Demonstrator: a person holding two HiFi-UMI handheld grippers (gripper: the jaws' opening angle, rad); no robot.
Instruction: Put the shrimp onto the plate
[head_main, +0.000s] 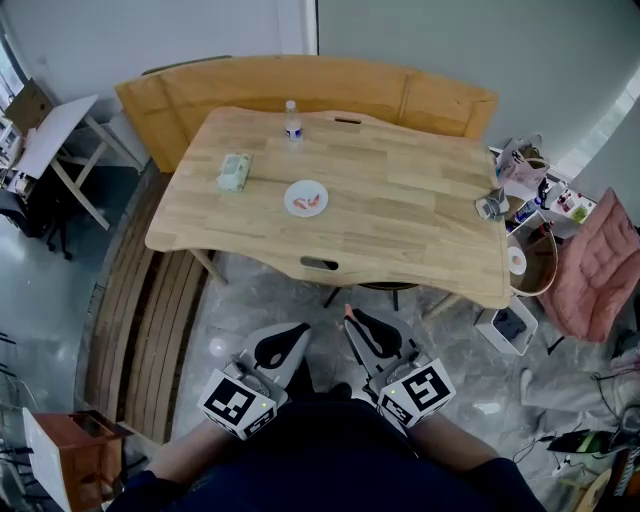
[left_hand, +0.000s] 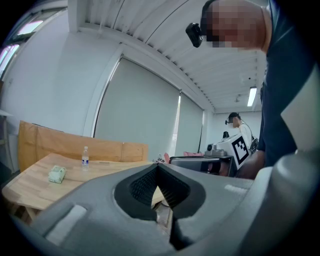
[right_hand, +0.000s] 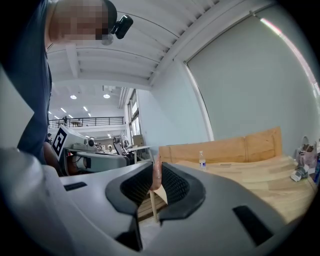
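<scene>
The table (head_main: 400, 215) is light wood, and three small groups of things stand on it. One white plate (head_main: 297, 196) is near the middle. One clear bottle (head_main: 292, 121) stands upright at 12 o'clock from the plate, well apart from it. One green pack (head_main: 234, 171) lies at 10 o'clock from the plate. A few small objects (head_main: 490, 205) sit at the table edge at 3 o'clock; they are too small to count or name. One wooden bench (head_main: 300, 80) runs behind the table at 12 o'clock.

There are two grippers, both low at 6 o'clock from the table, over the floor and close to the person's body. Each one carries one marker cube.

The right gripper (head_main: 351, 318) has its jaws pressed together on one shrimp (right_hand: 156, 176). This pink piece stands upright between the two black pads, with its upper end showing above the tips. In the head view it shows as an orange point at the gripper's tip.

The left gripper (left_hand: 157, 167) has its jaws closed with the tips meeting, and nothing is between them.

On the plate lies a second shrimp (head_main: 313, 202), pink-orange, toward the 3 o'clock side of the plate. I count one there with certainty; the picture is too small to tell if there are more. So I count two shrimps in total: one in the right gripper, well apart from the plate, and one on the plate.
</scene>
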